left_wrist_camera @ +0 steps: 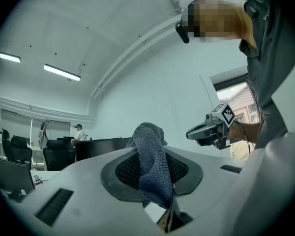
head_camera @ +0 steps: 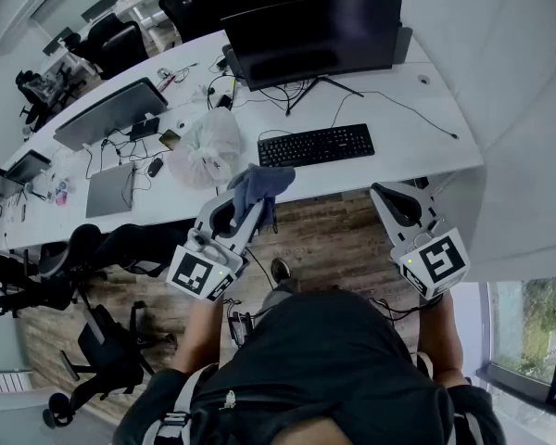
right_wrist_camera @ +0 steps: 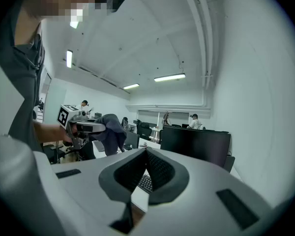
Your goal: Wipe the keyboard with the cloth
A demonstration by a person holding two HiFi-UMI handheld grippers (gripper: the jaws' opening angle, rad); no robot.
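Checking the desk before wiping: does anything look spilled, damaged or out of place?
Nothing looks spilled or broken. A crumpled plastic bag lies left of the keyboard, and loose cables sprawl behind it.

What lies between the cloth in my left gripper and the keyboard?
Head view: only a narrow strip of bare white desk separates the cloth, clamped in the left gripper, from the keyboard.
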